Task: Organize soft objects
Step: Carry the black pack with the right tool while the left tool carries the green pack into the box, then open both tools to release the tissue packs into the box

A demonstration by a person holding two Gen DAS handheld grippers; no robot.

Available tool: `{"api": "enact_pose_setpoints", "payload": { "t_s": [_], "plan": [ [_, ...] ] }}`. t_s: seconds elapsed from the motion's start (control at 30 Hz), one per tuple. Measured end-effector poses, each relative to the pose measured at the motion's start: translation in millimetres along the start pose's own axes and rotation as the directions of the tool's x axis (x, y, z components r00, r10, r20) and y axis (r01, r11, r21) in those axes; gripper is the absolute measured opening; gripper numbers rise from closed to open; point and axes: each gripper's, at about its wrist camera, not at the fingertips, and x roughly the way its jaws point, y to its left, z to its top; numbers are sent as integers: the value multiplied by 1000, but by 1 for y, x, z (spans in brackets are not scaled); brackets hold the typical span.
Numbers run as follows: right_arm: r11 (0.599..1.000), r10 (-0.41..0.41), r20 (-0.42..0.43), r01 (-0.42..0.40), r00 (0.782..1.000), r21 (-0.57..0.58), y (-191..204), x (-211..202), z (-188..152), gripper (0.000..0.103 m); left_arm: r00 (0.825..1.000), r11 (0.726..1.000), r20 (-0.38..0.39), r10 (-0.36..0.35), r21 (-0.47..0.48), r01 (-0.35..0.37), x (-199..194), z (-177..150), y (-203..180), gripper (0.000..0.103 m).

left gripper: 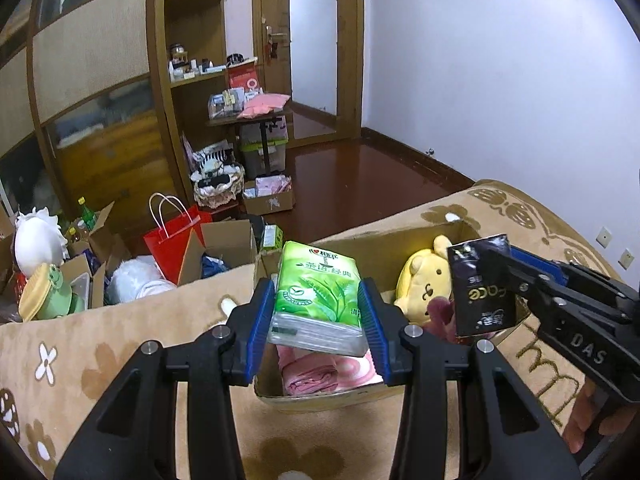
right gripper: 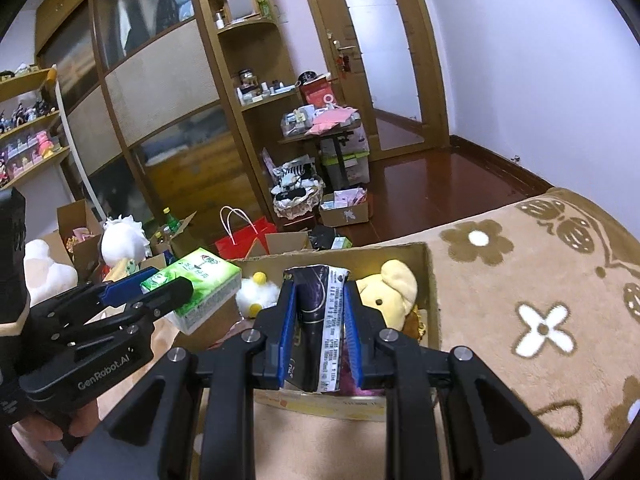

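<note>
My left gripper [left gripper: 318, 312] is shut on a green tissue pack [left gripper: 318, 296], held above the near end of an open cardboard box [left gripper: 384, 236] that sits on a beige flowered blanket. My right gripper [right gripper: 320, 320] is shut on a black tissue pack [right gripper: 316, 320] over the same box [right gripper: 430, 276]. In the left wrist view the black pack [left gripper: 482, 284] hangs at the right, over the box's right side. Inside the box lie a yellow plush dog [left gripper: 424, 276], pink soft items [left gripper: 316, 372] and a white fluffy chick toy [right gripper: 256, 294]. The green pack [right gripper: 196, 288] shows at the left in the right wrist view.
The blanket [right gripper: 520, 300] spreads around the box. Beyond its far edge the floor holds a red paper bag [left gripper: 172, 236], open cartons, white plush toys [left gripper: 38, 236] and a frilled basket [left gripper: 218, 184]. A wooden wardrobe and shelves stand behind. A hand [left gripper: 588, 420] holds the right gripper.
</note>
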Motion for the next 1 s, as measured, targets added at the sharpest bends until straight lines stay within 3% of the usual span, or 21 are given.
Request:
{"api": "enact_pose_setpoints", "payload": {
  "t_s": [0.4,0.5,0.53,0.6,0.73,0.87,1.0],
  "plan": [
    [992,58,-54,-51,997,117,-25,20,-12,28,998,1000,-56,-13,-2,13,18,-9,-4,43],
    [990,58,-55,-51,997,129,-28,21,-13,30,998,1000,-66,-10,-4,10,20,-12,-3,55],
    [990,59,-54,-51,997,131,-29,21,-13,32,998,1000,-67,-10,-4,10,19,-12,-3,55],
    [990,35,-50,-28,998,142,-30,19,-13,48,997,1000,-80,-12,-1,12,20,-12,-3,55],
    [988,25,-65,-15,998,152,-33,17,-12,54,997,1000,-78,5,-16,-6,14,-12,2,57],
    [987,21,-62,-11,998,159,-35,7,-8,71,997,999,-71,25,-27,-27,1,-9,8,74],
    [983,44,-73,-30,996,179,-36,-6,-3,88,996,998,-64,57,-7,-58,-15,-8,9,77]
  ]
}}
